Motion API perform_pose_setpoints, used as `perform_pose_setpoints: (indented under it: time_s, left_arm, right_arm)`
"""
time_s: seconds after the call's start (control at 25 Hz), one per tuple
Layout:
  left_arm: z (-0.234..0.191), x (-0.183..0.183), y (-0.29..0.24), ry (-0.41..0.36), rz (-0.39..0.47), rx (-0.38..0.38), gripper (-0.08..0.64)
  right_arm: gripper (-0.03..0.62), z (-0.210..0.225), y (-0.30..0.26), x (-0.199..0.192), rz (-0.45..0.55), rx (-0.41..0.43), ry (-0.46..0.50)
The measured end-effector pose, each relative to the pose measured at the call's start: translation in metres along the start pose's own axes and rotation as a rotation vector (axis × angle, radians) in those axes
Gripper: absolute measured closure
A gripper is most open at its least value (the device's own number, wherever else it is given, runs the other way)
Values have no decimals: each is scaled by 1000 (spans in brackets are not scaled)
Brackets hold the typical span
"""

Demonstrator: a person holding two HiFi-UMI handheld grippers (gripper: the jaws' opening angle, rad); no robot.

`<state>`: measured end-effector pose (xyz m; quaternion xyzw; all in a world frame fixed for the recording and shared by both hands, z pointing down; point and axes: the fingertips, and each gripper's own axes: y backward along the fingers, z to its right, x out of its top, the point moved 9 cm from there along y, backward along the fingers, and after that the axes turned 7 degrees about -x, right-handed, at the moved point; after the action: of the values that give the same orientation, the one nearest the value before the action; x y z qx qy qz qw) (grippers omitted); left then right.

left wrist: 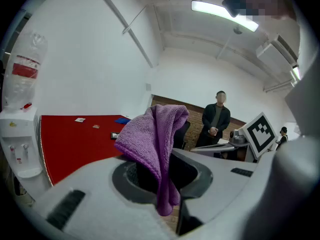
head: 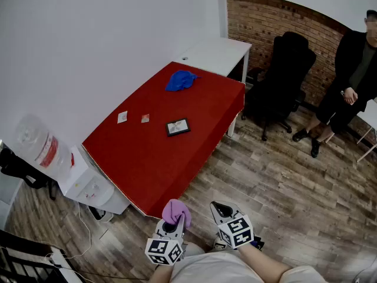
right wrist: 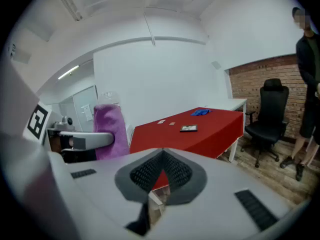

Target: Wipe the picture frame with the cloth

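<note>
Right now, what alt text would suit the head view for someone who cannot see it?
Looking down, the left gripper is shut on a purple cloth and the right gripper holds nothing, both short of a red table. On it lie a picture frame and, farther off, a blue cloth.

Nothing here can be read as words or numbers. Just off the table's (head: 147, 164) near end, the cube (head: 164, 250) on the left gripper (head: 175, 217) and the cube (head: 237, 231) on the right gripper (head: 219, 207) carry square black-and-white markers, which are patterns with no letters. The bottle (head: 36, 145) left of the table has a red label (head: 49, 152), its print too blurred to read. 2 small cards (head: 122, 117) lie on the table near its left edge, their print too small to make out.
</note>
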<state>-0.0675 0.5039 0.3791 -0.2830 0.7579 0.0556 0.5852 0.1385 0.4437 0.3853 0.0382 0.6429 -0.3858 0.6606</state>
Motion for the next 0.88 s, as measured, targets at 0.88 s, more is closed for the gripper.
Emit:
perform_pose_setpoints:
  time_s: [0.88]
  left_arm:
    - [-162, 81, -149, -23, -14, -99, 495]
  right_arm:
    - [588, 46, -184, 93, -2, -77, -16]
